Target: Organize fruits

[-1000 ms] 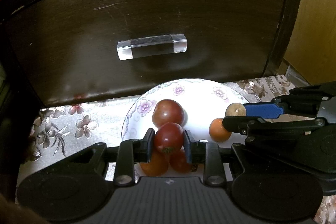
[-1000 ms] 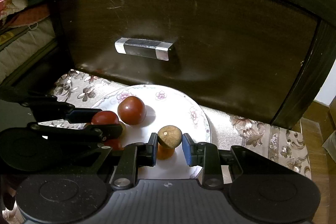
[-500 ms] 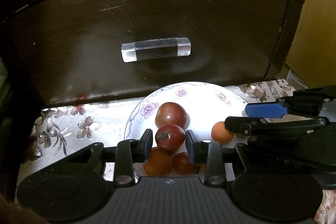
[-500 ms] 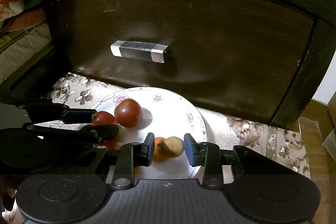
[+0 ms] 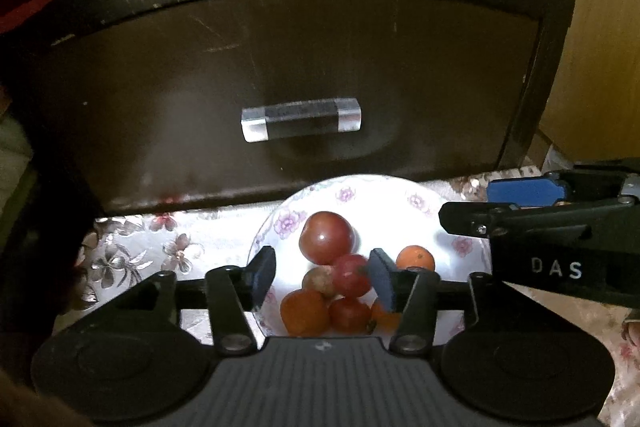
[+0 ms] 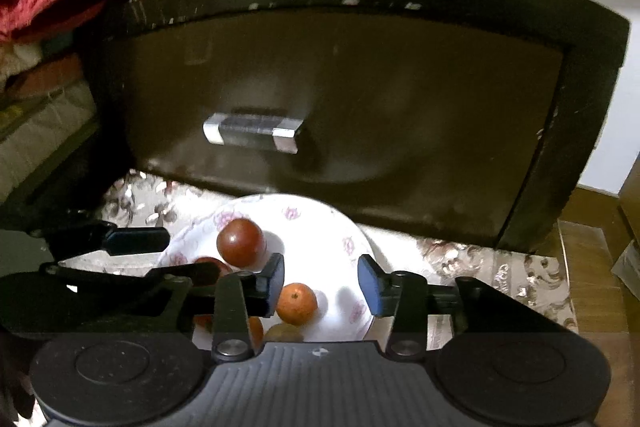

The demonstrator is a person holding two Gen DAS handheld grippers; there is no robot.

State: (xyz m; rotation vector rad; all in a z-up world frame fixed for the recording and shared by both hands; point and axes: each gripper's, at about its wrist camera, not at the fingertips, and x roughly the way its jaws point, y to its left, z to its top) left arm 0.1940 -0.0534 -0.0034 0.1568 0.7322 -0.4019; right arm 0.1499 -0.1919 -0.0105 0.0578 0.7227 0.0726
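Both fruits released: left gripper [image 5: 322, 277] and right gripper [image 6: 321, 285] now gaping empty over plate [image 5: 400, 195]; tomato [image 5: 351, 275], brown fruit [image 5: 318, 279] resting on plate; sorting nearly finishing.

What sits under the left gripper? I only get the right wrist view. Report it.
Observer: A pile of small fruit on the plate: a brown fruit touching a small tomato, with at least two more fruit in front of them.
Operator: Give me the left gripper's state.
Observer: The left gripper is wide open and holds nothing. The small tomato lies on the pile, seen between its pads.
Operator: Check the mandarin against that pile.
Observer: The mandarin sits apart from the pile, on its right, with bare plate between it and the big tomato. The right gripper is beyond it, over the plate's right rim.
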